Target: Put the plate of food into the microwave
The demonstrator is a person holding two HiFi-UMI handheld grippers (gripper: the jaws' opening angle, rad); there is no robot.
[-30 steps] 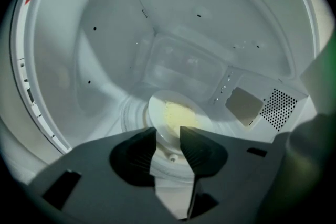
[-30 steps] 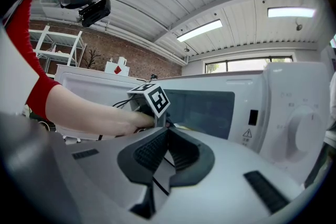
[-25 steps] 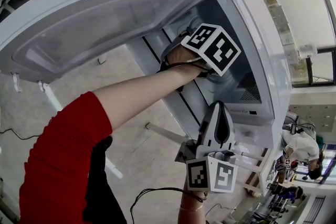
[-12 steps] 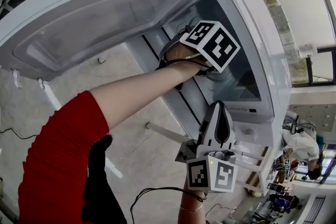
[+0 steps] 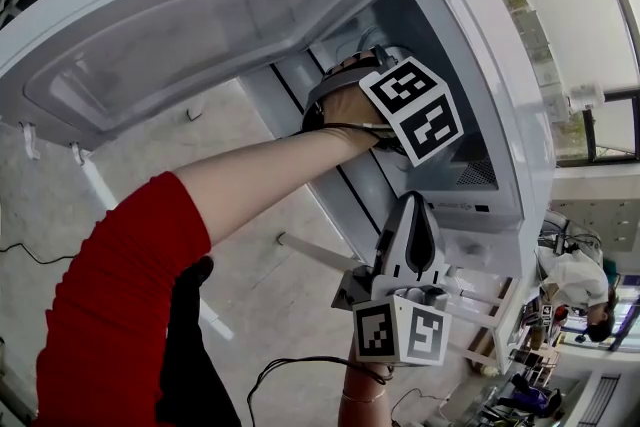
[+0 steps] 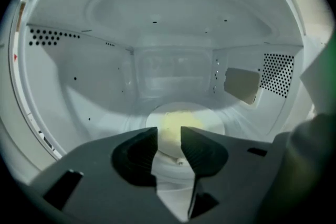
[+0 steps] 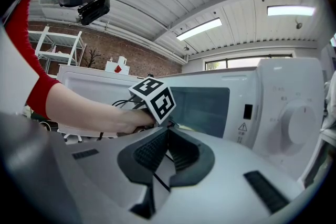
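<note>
The white microwave [image 5: 500, 65] stands with its door [image 5: 200, 35] swung wide open. A white plate [image 6: 212, 122] with pale yellow food [image 6: 176, 122] rests on the cavity floor in the left gripper view. My left gripper [image 6: 169, 136] is inside the cavity, just in front of the plate, with its jaws a little apart and nothing held. From the head view only its marker cube [image 5: 420, 110] and the person's hand show at the opening. My right gripper [image 5: 415, 207] hangs outside, below the microwave, jaws shut on nothing.
The control panel with a round dial [image 7: 296, 126] is on the microwave's right side. The cavity walls [image 6: 79, 86] close in around the left gripper. The person's red sleeve [image 5: 120, 305] and a black cable [image 5: 300, 365] are below. White shelving [image 7: 52, 44] stands behind.
The left gripper's marker cube has shifted slightly right and down at the microwave opening and turned a little. The right gripper has stayed put.
</note>
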